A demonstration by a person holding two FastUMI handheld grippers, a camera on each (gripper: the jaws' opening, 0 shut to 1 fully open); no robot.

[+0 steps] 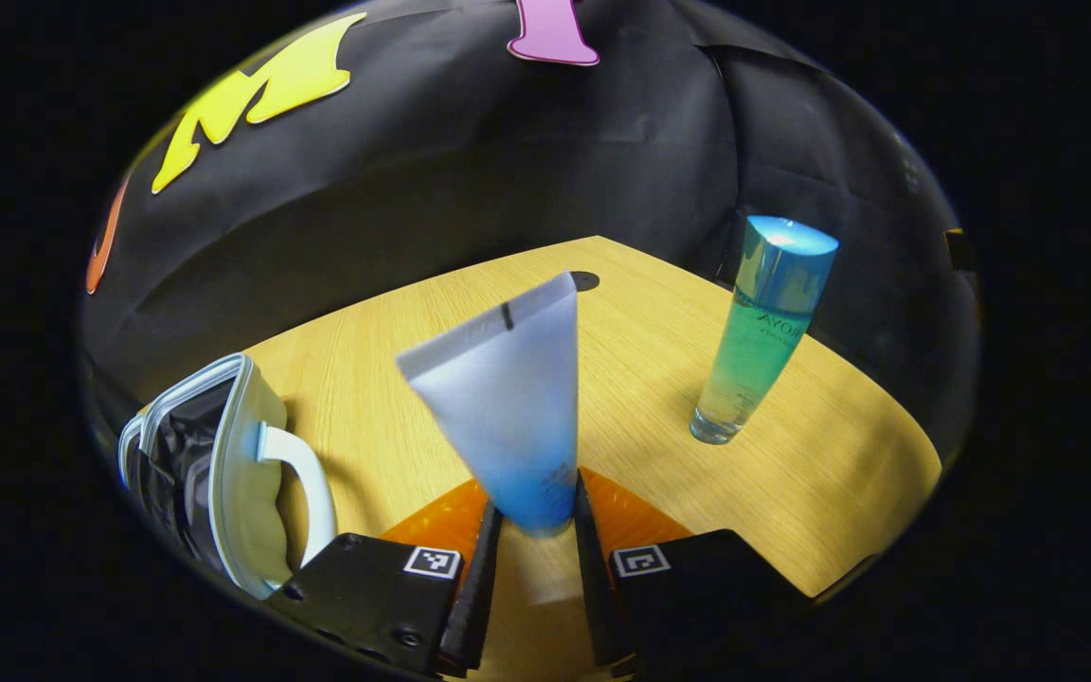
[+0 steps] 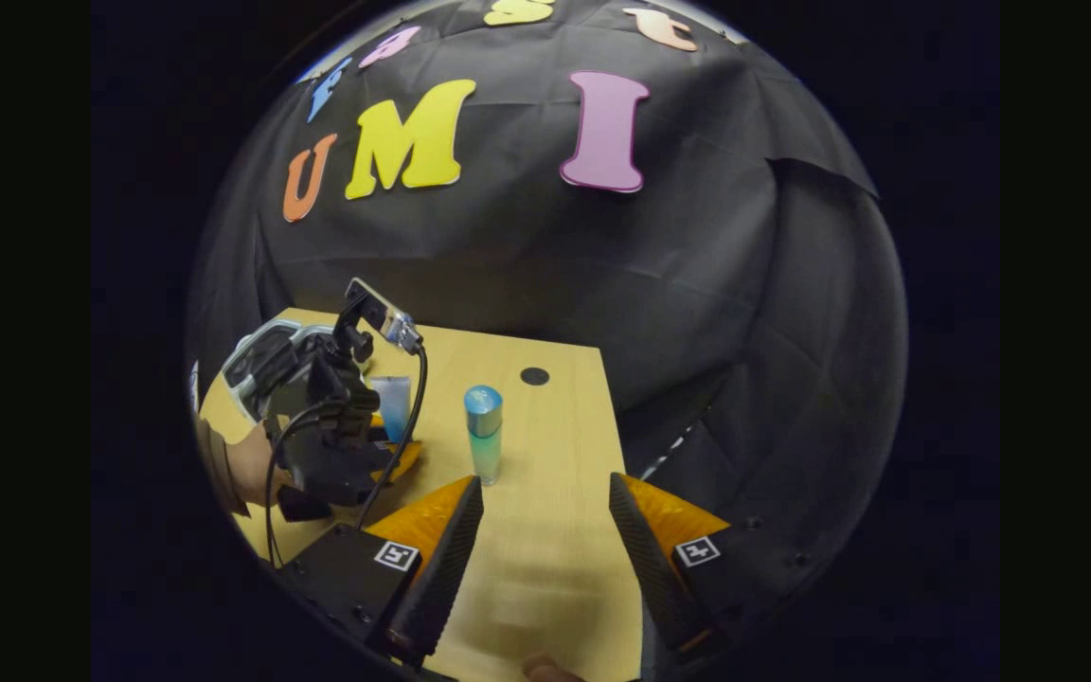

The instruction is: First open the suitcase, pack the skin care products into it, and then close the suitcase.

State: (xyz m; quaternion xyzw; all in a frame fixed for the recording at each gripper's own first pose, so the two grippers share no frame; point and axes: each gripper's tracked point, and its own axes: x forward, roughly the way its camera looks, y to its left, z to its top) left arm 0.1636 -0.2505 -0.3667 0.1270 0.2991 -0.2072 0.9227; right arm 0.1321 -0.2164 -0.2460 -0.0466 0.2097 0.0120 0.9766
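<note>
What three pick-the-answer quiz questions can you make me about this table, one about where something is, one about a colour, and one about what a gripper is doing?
1. Where does the tall blue-green bottle stand?
A. inside the suitcase
B. upright on the wooden table
C. lying on its side on the floor

2. What colour is the handle of the pale open suitcase?
A. white
B. red
C. green

3. What is the left gripper doing?
A. hanging open with nothing in it
B. pressing on the suitcase handle
C. shut on the frosted white-to-blue squeeze tube

Answers:
1 B, because the bottle's base rests on the tabletop, cap up.
2 A, because the curved handle is white against the pale shell.
3 C, because both fingers press on the tube's blue end, while the right gripper is open.
</note>
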